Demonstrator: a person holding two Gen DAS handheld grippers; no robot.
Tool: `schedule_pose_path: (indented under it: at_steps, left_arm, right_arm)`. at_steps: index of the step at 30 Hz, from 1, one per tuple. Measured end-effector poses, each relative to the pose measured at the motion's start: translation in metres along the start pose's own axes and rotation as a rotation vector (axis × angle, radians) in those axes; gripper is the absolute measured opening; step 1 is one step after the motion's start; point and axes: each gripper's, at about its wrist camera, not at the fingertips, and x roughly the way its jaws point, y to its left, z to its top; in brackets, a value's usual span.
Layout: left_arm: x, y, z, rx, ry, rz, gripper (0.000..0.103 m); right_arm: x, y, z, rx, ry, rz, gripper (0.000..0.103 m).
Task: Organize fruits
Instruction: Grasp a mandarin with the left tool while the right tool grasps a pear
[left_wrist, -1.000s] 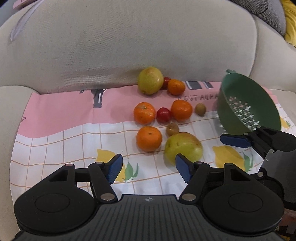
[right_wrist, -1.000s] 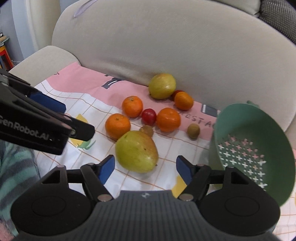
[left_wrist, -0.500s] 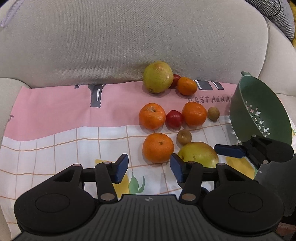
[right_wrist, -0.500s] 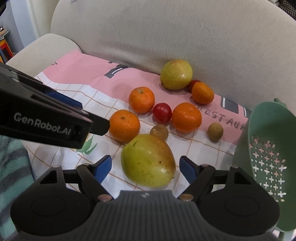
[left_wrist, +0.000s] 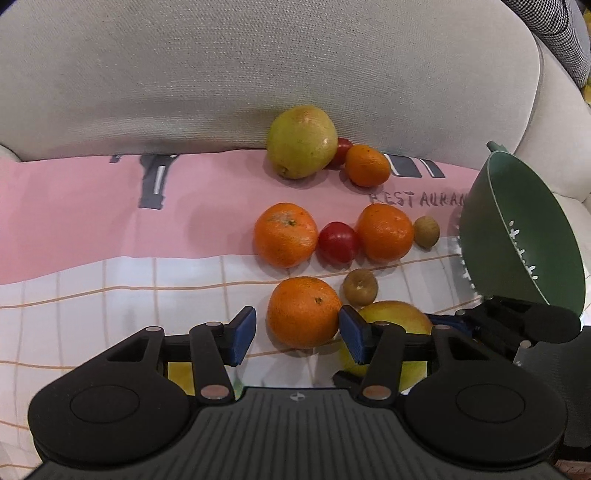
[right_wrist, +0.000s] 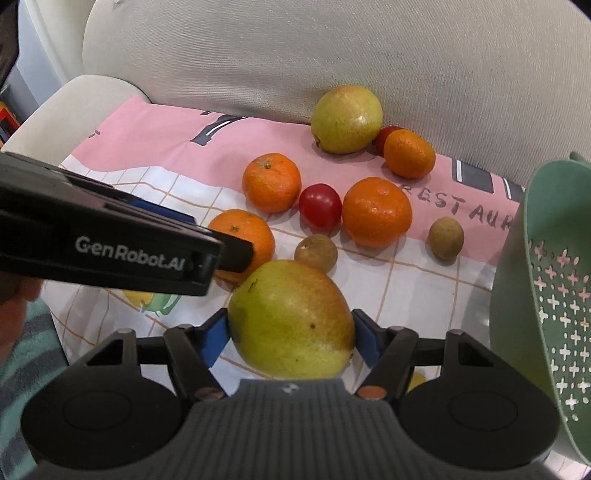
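Fruit lies on a pink and checked cloth (left_wrist: 92, 229) on a sofa. My left gripper (left_wrist: 297, 332) is open, its blue pads either side of the nearest orange (left_wrist: 303, 312), apart from it. My right gripper (right_wrist: 290, 338) has its pads against both sides of a large yellow-green pear (right_wrist: 290, 317), which also shows in the left wrist view (left_wrist: 395, 317). Behind lie two oranges (left_wrist: 284, 234) (left_wrist: 384, 232), a red tomato (left_wrist: 338, 242), two small brown fruits (left_wrist: 360, 288) (left_wrist: 426, 232), a second pear (left_wrist: 301, 142) and a small orange (left_wrist: 367, 165).
A green colander (right_wrist: 546, 295) stands tilted at the right, close to my right gripper; it also shows in the left wrist view (left_wrist: 517, 229). The beige sofa backrest (left_wrist: 258, 66) rises right behind the fruit. A sofa armrest (right_wrist: 74, 107) is at the left.
Both grippers moved forward toward the fruit. My left gripper came around the nearest orange and narrowed. My right gripper came around the large pear and closed onto it.
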Motion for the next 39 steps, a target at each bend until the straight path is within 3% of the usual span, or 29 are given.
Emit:
schedule_pose_path:
  at_steps: [8, 15, 18, 25, 39]
  left_arm:
    - [0.007, 0.0, 0.005, -0.028, 0.001, -0.028, 0.056]
    - [0.005, 0.008, 0.006, -0.1, 0.091, -0.022, 0.064]
    - [0.004, 0.008, 0.002, -0.098, 0.106, -0.023, 0.06]
    - [0.011, 0.004, -0.001, -0.122, 0.095, -0.059, 0.051]
    - [-0.015, 0.002, -0.01, -0.126, 0.036, -0.013, 0.049]
  right_arm:
    - [-0.001, -0.002, -0.001, 0.016, 0.004, 0.011, 0.066]
    - [-0.003, -0.003, -0.002, 0.014, 0.004, 0.014, 0.066]
    - [-0.003, -0.002, -0.004, 0.005, 0.008, 0.009, 0.066]
    - [-0.005, 0.001, -0.008, -0.012, 0.013, -0.007, 0.066]
    - [-0.027, -0.005, -0.015, -0.01, -0.028, -0.016, 0.065]
